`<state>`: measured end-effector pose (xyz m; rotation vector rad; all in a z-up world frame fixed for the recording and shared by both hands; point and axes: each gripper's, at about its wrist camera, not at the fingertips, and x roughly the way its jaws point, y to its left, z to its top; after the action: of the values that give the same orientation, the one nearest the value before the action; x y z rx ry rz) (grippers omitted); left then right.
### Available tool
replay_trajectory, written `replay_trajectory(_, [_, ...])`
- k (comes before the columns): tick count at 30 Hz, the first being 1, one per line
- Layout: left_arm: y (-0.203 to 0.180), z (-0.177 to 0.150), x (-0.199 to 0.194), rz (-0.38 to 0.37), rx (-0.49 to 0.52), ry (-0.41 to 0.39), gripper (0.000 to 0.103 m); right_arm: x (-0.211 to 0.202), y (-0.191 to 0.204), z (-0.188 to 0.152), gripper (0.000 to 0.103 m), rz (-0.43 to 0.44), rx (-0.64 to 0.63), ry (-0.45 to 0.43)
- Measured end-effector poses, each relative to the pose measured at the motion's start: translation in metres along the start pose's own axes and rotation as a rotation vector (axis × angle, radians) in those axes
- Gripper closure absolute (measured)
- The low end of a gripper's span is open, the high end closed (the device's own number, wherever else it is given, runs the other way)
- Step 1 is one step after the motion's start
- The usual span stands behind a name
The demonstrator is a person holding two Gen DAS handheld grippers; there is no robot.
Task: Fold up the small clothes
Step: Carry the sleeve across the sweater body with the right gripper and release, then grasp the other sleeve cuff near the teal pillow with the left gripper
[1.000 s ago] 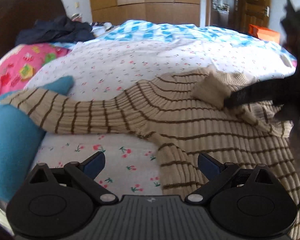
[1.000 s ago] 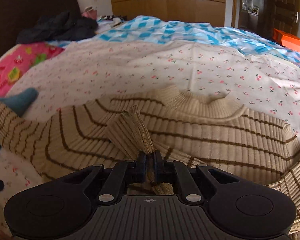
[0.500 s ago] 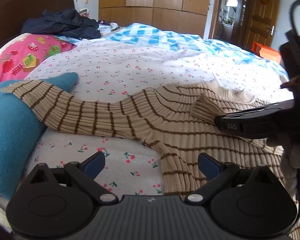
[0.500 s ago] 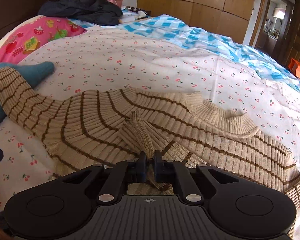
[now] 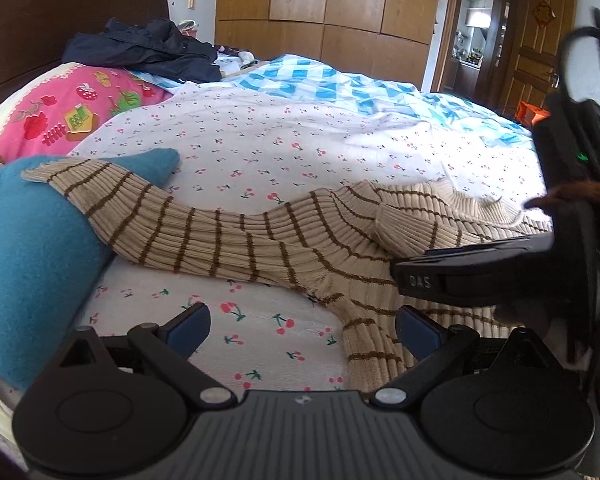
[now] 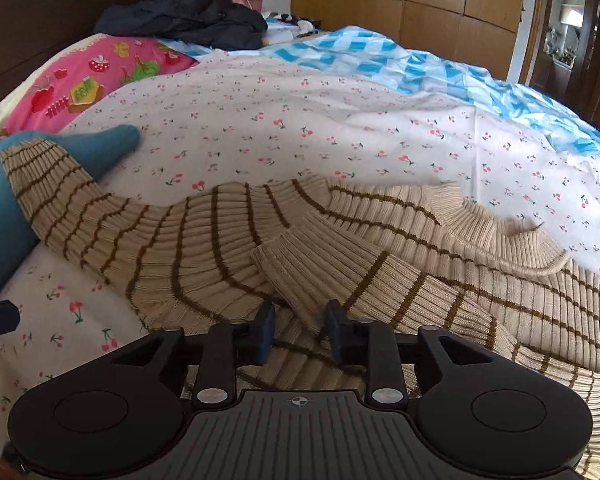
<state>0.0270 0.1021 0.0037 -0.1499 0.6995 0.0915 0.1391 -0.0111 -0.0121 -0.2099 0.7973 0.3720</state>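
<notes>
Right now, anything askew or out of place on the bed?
Yes. The beige brown-striped ribbed sweater isn't flat: its far sleeve stretches out over the teal fleece cushion. The other sleeve's cuff lies folded across the body.

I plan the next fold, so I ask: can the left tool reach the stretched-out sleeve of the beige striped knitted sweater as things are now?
Probably yes. The left tool is open and holds nothing, and the stretched-out sleeve lies flat ahead of it, uncovered, its cuff on the blue plush cushion.
</notes>
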Motion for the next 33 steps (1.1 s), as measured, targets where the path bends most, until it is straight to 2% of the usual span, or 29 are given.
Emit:
replay_trajectory(4, [0.011, 0.004, -0.001, 0.012, -0.027, -0.003, 0.000, -0.008, -0.005, 0.003, 0.071, 0.041, 0.049, -0.024])
replay_trajectory(6, [0.019, 0.008, -0.001, 0.031, -0.046, -0.009, 0.000, -0.002, -0.004, 0.003, 0.071, 0.030, 0.048, 0.012])
replay_trajectory(9, [0.037, 0.013, -0.002, 0.087, -0.065, -0.034, 0.000, -0.002, 0.000, 0.000, 0.069, 0.021, 0.034, 0.007])
replay_trajectory(12, [0.058, 0.022, -0.004, 0.137, -0.070, -0.061, 0.000, -0.013, 0.003, -0.002, 0.070, 0.060, 0.058, -0.016])
replay_trajectory(15, [0.082, 0.039, -0.009, 0.244, -0.028, -0.130, 0.000, -0.028, 0.004, -0.005, 0.070, 0.090, 0.088, -0.050])
replay_trajectory(18, [0.121, 0.058, -0.010, 0.299, -0.125, -0.167, 0.000, -0.038, 0.004, -0.009, 0.070, 0.115, 0.115, -0.074])
replay_trajectory(21, [0.162, 0.069, -0.001, 0.251, -0.288, -0.166, 0.009, -0.042, 0.005, -0.014, 0.070, 0.136, 0.139, -0.073])
replay_trajectory(24, [0.193, 0.070, 0.020, 0.158, -0.439, -0.120, 0.033, -0.042, 0.007, -0.019, 0.070, 0.145, 0.146, -0.067])
replay_trajectory(26, [0.202, 0.067, 0.029, 0.138, -0.498, -0.136, 0.035, -0.040, 0.007, -0.023, 0.071, 0.149, 0.155, -0.058])
replay_trajectory(33, [0.203, 0.075, 0.050, 0.170, -0.493, -0.190, 0.035, -0.032, 0.000, -0.032, 0.070, 0.163, 0.205, -0.029])
